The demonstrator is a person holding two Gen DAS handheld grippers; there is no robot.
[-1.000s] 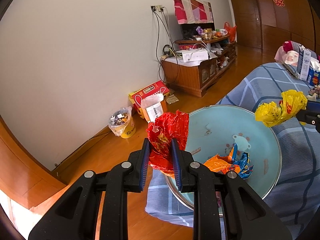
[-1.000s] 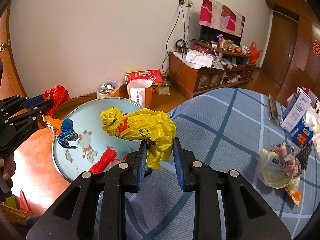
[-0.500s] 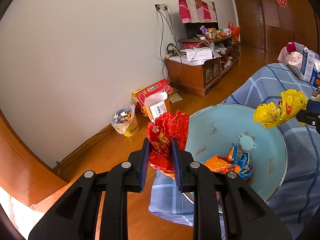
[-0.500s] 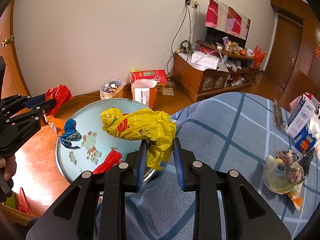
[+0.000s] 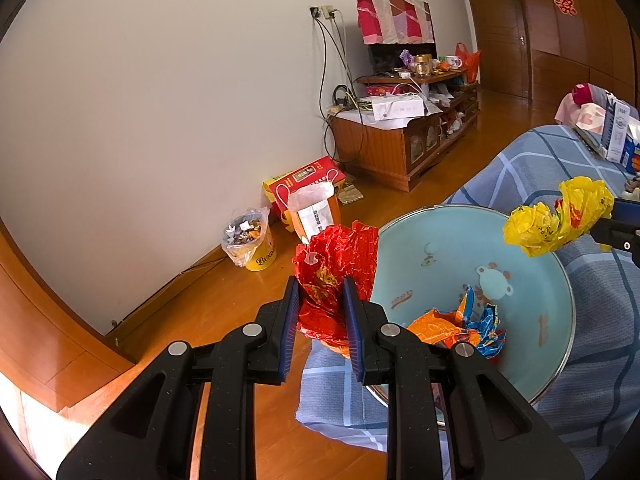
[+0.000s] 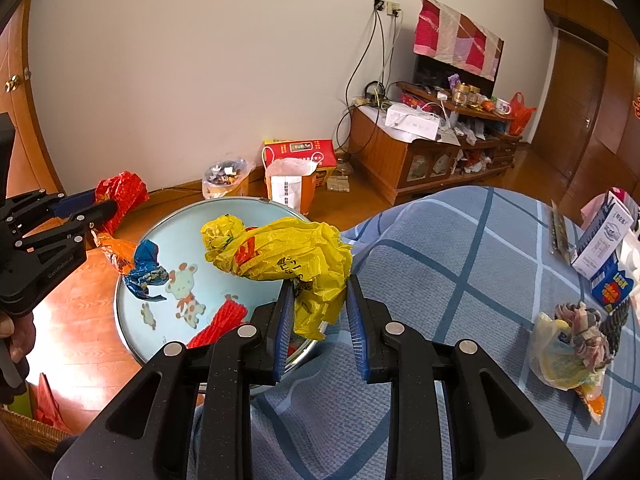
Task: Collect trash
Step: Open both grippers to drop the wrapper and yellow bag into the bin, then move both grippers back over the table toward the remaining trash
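Observation:
My left gripper [image 5: 320, 292] is shut on a crumpled red foil wrapper [image 5: 336, 260] and holds it just left of the light-blue basin's rim [image 5: 560, 264]. My right gripper [image 6: 318, 284] is shut on a crumpled yellow plastic bag [image 6: 280, 252], held over the basin's right edge [image 6: 120, 280]. The basin sits on the blue checked cloth [image 6: 460, 280] and holds an orange-and-blue wrapper [image 5: 460, 328] and a red ribbed piece [image 6: 218, 322]. The yellow bag also shows in the left wrist view [image 5: 560, 216], the red wrapper in the right wrist view [image 6: 120, 196].
A knotted bag of scraps [image 6: 572, 344] and cartons [image 6: 608, 248] lie on the cloth to the right. On the wooden floor by the wall stand a yellow bin with a liner [image 5: 250, 240], a red box [image 5: 308, 180] and a wooden TV cabinet [image 5: 400, 140].
Both grippers keep their hold; the views have shifted slightly, with the basin appearing a little farther and lower. The yellow bag stays over the basin.

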